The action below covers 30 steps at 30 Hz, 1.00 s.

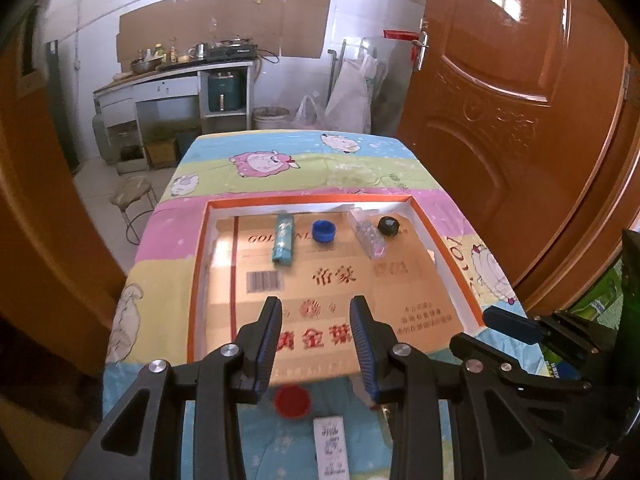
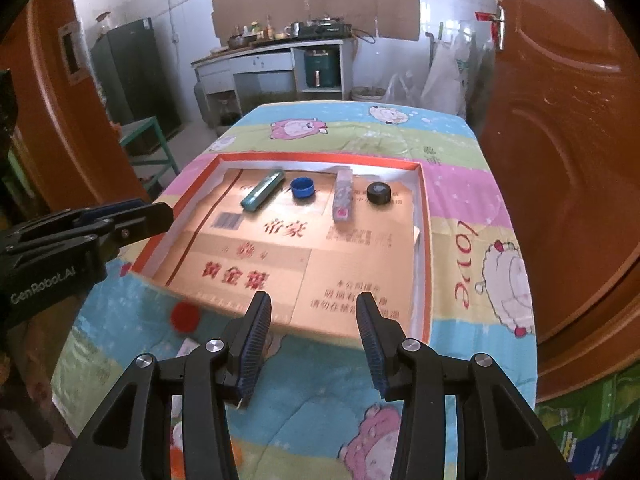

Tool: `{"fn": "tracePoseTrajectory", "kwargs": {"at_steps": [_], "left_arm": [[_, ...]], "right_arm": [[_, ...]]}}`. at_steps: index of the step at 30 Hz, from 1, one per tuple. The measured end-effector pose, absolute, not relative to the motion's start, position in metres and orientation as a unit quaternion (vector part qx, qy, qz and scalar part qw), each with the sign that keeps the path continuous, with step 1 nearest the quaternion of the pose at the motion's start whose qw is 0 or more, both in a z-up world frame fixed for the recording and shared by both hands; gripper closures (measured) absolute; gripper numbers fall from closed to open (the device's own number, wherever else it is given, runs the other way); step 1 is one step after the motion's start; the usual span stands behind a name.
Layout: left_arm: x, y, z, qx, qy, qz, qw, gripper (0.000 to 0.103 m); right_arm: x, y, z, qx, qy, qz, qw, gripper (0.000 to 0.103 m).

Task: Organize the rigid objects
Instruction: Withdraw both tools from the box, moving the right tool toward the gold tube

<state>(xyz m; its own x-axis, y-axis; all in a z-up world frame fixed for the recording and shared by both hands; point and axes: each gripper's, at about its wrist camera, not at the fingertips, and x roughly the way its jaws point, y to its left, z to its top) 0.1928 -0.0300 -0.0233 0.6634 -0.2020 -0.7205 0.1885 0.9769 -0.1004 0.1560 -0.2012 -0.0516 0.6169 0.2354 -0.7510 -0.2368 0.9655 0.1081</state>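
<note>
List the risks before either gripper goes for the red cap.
1. The red cap lies on the soft quilt just outside the tray's near rim; fingers pressing down may snag the fabric.
2. The white packet lies close behind the cap and could get nudged.
3. The left gripper and right gripper, both open, hover close together and may collide.

Left gripper (image 1: 316, 320) and right gripper (image 2: 314, 316) shared one build: matte black angular linkage arms with triangular cut-outs, each joint pinned by a round silver screw head. Each finger carried a blue ribbed pad (image 1: 267, 354) on its inner face. The left unit's black body (image 2: 44, 276) bore grey lettering that read "GenRobot.AI".
</note>
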Motion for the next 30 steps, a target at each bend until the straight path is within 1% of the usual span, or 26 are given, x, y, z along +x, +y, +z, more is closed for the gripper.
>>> {"fn": "tracePoseTrajectory", "kwargs": {"at_steps": [20, 30], "left_arm": [[0.126, -0.013, -0.031, -0.007, 0.384, -0.101, 0.918, 0.068], [0.098, 0.003, -0.047, -0.026, 0.387, -0.100, 0.916, 0.068]], "right_arm": [[0.085, -0.180, -0.052, -0.013, 0.408, 0.133, 0.903, 0.057], [0.057, -0.176, -0.064, -0.025, 0.408, 0.132, 0.903, 0.057]]}}
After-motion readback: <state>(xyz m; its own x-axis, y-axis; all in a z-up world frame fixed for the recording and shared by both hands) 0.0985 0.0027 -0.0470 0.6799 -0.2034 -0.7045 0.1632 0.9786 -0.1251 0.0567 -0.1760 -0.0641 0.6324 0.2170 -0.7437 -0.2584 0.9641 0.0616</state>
